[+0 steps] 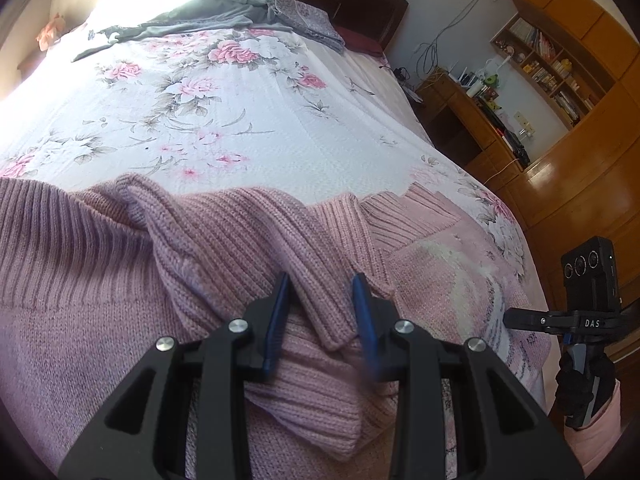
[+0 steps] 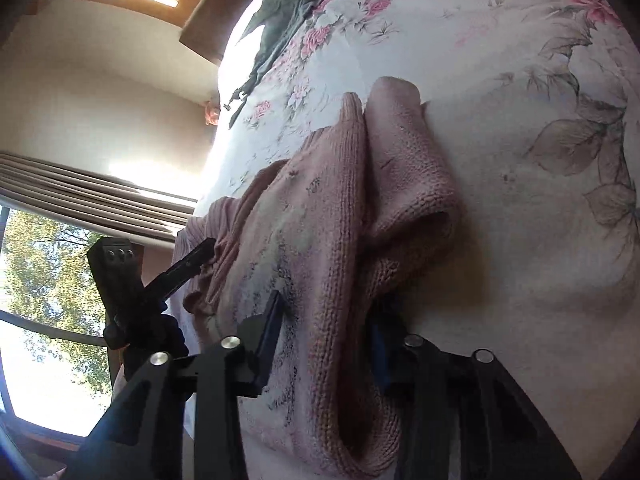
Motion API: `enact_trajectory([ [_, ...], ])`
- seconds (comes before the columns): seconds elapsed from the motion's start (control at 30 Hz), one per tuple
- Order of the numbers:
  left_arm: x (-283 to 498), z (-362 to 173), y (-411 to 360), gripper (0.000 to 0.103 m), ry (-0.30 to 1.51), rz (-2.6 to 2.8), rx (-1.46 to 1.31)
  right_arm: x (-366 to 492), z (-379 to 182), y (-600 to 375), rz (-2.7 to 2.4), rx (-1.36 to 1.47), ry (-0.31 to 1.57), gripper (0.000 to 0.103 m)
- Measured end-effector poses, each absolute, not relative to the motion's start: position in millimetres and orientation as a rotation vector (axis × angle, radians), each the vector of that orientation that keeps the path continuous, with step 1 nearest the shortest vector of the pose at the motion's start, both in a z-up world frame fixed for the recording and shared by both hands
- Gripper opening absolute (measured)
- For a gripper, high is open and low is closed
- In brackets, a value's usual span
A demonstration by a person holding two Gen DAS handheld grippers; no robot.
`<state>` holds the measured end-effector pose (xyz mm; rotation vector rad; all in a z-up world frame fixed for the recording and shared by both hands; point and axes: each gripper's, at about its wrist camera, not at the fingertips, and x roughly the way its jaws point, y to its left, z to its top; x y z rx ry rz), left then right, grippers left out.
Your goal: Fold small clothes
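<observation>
left tongs [image 1: 322,300]: blue-padded fingers [image 1: 278,320] part-way apart, with a ribbed fold of the pink knit sweater [image 1: 224,248] bunched between them; whether the pads press the fold cannot be told.
right tongs [image 2: 328,320]: black-mounted fingers [image 2: 268,332] set on either side of a thick roll of the same sweater [image 2: 340,240]; the knit fills the gap, and the far pad is mostly hidden behind it.
sweater position: lying on the floral bedspread [image 1: 224,120] at the near edge of the bed, rumpled, with ribbed cuff and hem turned up; a pale patterned panel shows on its right part in the left wrist view.
right tongs as seen from the left: at the right border [image 1: 520,317], its tip touching the sweater's edge, held by a dark-gloved hand [image 1: 580,384].
left tongs as seen from the right: at the left, tip [image 2: 208,248] against the sweater's bunched edge.
grey garment [image 1: 208,8]: crumpled at the far end of the bed, well apart from the sweater.
surroundings: wooden desk [image 1: 472,120] and bookshelf [image 1: 552,64] beside the bed; window [image 2: 40,280] with trees outside.
</observation>
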<state>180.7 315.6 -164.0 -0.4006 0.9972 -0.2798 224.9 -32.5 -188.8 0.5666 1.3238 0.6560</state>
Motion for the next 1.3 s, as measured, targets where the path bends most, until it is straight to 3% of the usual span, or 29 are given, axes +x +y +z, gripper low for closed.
enact_trajectory([
  [0.07, 180, -162, 316, 0.032, 1.002, -0.276, -0.398, 218, -187, -32, 0.686, 0.614, 1.334, 0.016],
  [0.43, 131, -142, 282, 0.03, 1.03, -0.377, -0.34, 138, -113, -71, 0.769, 0.69, 1.286, 0.014],
  [0.7, 120, -156, 274, 0.033, 1.028, -0.358, -0.408, 129, -188, -91, 0.643, 0.738, 1.407, 0.015],
  [0.8, 113, -148, 282, 0.033, 1.026, -0.349, -0.443, 129, -178, -91, 0.663, 0.721, 1.375, 0.02],
  [0.97, 103, -131, 295, 0.043, 0.992, -0.315, -0.456, 129, -163, -96, 0.614, 0.701, 1.331, 0.045],
  [1.23, 106, -141, 278, 0.044, 1.017, -0.305, -0.354, 139, -170, -77, 0.607, 0.677, 1.344, 0.046],
  [1.3, 106, -145, 275, 0.044, 1.012, -0.302, -0.333, 145, -174, -73, 0.6, 0.694, 1.346, 0.039],
])
